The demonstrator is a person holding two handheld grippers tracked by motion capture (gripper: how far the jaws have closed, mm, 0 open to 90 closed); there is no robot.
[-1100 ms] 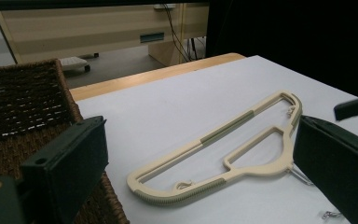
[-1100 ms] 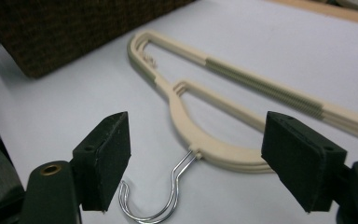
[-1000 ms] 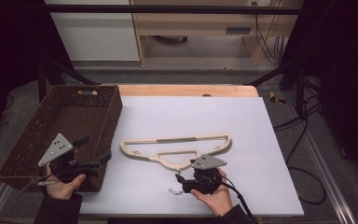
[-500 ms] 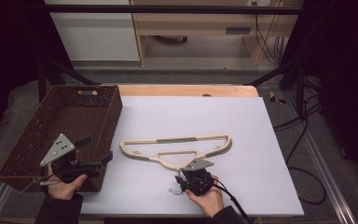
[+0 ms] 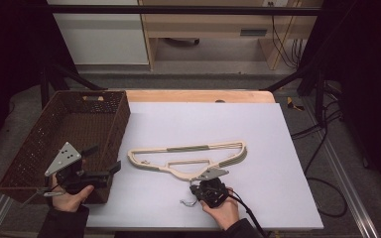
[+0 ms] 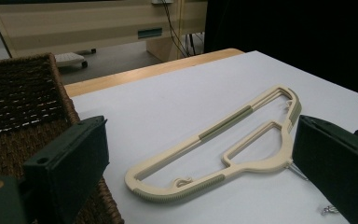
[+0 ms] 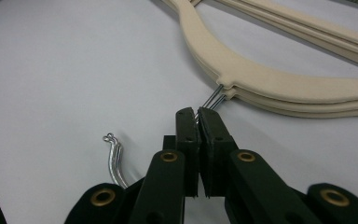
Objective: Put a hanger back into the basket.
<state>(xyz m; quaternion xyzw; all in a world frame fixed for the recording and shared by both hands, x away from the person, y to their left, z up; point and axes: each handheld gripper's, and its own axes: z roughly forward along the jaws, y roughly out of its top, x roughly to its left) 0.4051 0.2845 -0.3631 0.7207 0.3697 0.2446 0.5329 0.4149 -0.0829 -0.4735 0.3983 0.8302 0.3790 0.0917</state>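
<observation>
The right tongs (image 7: 198,114) are closed on the wire hooks (image 7: 213,100) of the cream hangers (image 5: 188,157), pinching them just below the point where the wires leave the hangers' necks. In the right gripper view two wires run side by side into the jaws, and their curled ends (image 7: 113,158) come out to the left of the tongs and rest on the white surface (image 5: 258,134). At least two hangers lie stacked flat (their edges show one above the other in that view), near the middle of the surface, hooks pointing toward the person.

In the high view the right tongs (image 5: 204,189) sit at the near edge of the surface, the hand behind them low over it.

The left tongs (image 5: 106,161) are open and hold nothing; in the left gripper view the jaws stand wide apart, the hangers (image 6: 223,149) lying between them farther off. These tongs hover at the near right corner of the brown wicker basket (image 5: 34,148), which stands on the left, just beside the surface and near the hangers' left end.
</observation>
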